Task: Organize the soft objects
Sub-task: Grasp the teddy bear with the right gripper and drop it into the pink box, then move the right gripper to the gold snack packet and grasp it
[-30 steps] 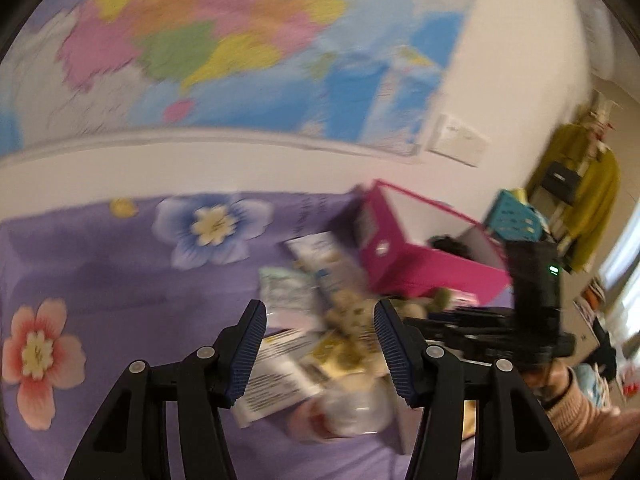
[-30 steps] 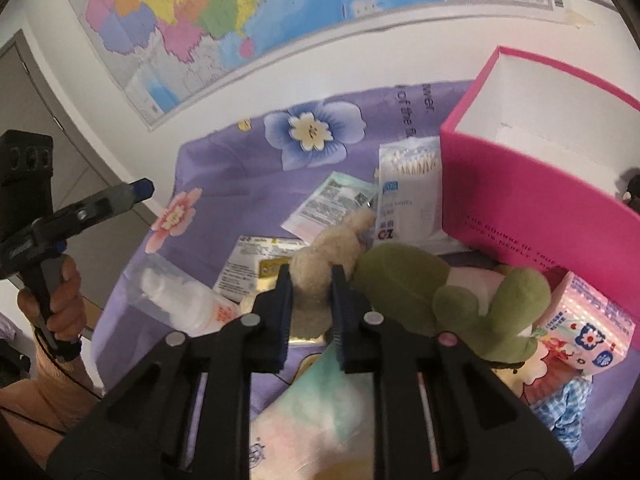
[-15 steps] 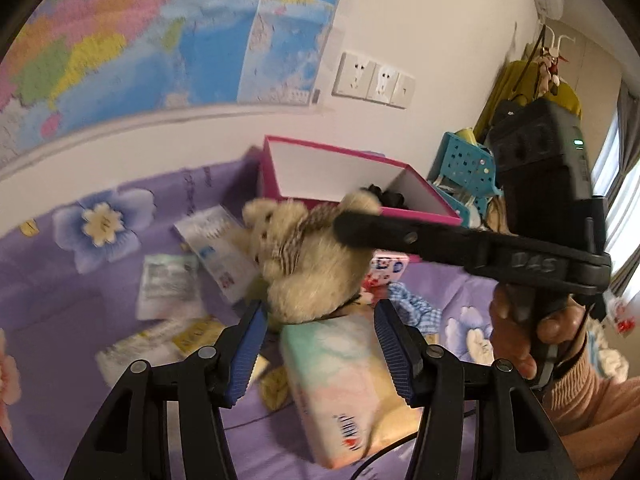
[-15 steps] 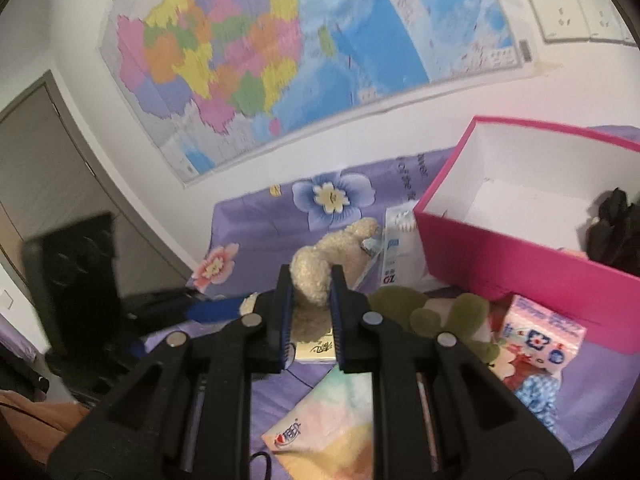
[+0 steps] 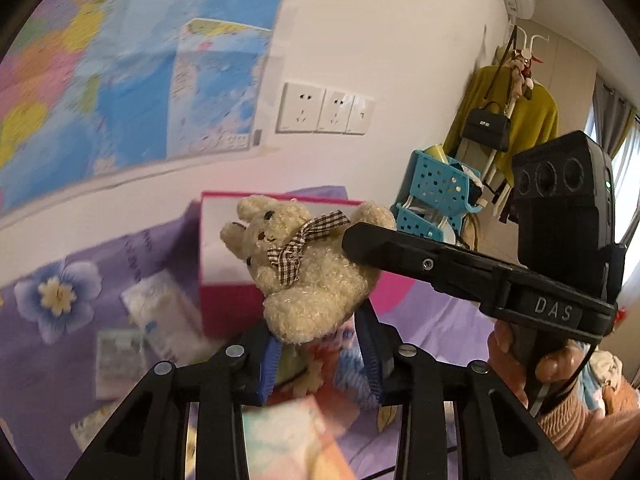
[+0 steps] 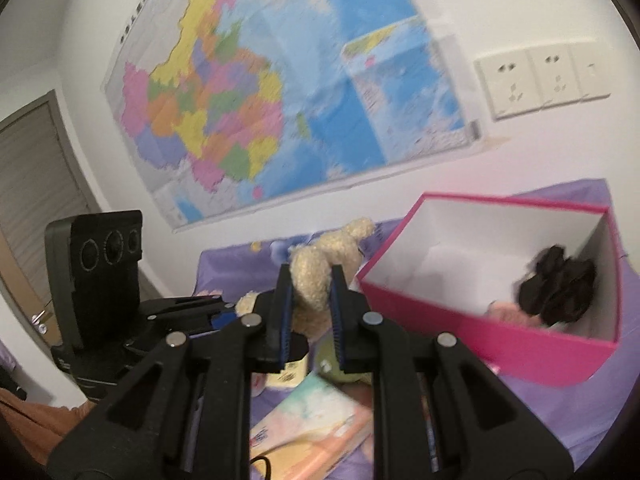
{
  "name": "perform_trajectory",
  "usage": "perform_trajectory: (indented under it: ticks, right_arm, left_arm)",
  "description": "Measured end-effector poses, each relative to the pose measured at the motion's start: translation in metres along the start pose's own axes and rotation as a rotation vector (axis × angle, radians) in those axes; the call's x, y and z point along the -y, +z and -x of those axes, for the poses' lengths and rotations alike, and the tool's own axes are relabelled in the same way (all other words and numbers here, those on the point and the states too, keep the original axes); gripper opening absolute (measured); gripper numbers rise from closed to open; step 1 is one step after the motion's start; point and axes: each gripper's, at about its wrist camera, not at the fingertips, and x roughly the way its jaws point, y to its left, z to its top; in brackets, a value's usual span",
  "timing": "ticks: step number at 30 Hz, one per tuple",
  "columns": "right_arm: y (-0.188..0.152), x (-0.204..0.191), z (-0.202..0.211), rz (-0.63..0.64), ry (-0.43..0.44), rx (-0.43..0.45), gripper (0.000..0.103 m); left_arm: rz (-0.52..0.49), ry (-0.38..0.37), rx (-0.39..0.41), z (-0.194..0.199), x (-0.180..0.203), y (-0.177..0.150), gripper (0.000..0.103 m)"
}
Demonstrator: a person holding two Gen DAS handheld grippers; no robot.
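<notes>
A cream teddy bear (image 5: 308,264) with a checked scarf hangs in the air in front of the pink box (image 5: 224,240). My right gripper (image 6: 308,312) is shut on the bear (image 6: 316,276); in the left wrist view its finger crosses the bear's back. My left gripper (image 5: 320,360) is open, its blue pads either side of the bear's bottom, just below it. The pink box (image 6: 520,336) is open, white inside, with a black soft toy (image 6: 556,284) in its right corner. A green plush (image 6: 348,372) lies on the purple flowered cloth below the right gripper.
A pastel tissue pack (image 6: 316,420) lies in front on the cloth. White packets (image 5: 168,320) lie left of the box. A blue basket (image 5: 436,196) stands behind the box. A wall map and sockets are behind.
My right gripper has lifted the bear off the cloth and carried it up and right, toward the box. My left gripper has swung right and come up under the bear.
</notes>
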Motion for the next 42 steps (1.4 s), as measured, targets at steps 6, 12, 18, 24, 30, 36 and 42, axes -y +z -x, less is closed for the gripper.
perform_trajectory:
  ticks: [6,12,18,24,30,36,42]
  right_arm:
    - [0.019,0.032,0.001,-0.026,-0.075,0.039,0.019]
    - [0.024,0.066,-0.016,-0.07,-0.135,0.021,0.021]
    - [0.016,0.096,-0.04,-0.11,-0.243,-0.04,0.033]
    - [0.005,0.101,-0.032,-0.125,-0.284,-0.034,0.043]
    - [-0.003,0.057,-0.007,-0.023,-0.193,0.018,0.043]
    - [-0.03,0.024,-0.023,0.043,-0.09,-0.086,0.044]
    - [-0.06,0.025,-0.05,0.021,-0.101,-0.187,0.044]
  left_arm:
    - [-0.005,0.023,-0.034,-0.039,0.009,0.029,0.035]
    - [0.035,0.067,-0.102,-0.082,0.003,0.039,0.035]
    - [0.04,0.176,-0.151,-0.103,-0.002,0.034,0.045]
    - [0.021,0.194,-0.085,-0.07,-0.004,0.025,0.049]
    - [0.054,0.154,-0.004,-0.021,-0.016,0.013,0.05]
    - [0.118,0.175,0.008,-0.004,-0.03,-0.009,0.05]
    - [0.15,0.172,-0.045,-0.009,-0.037,-0.039,0.05]
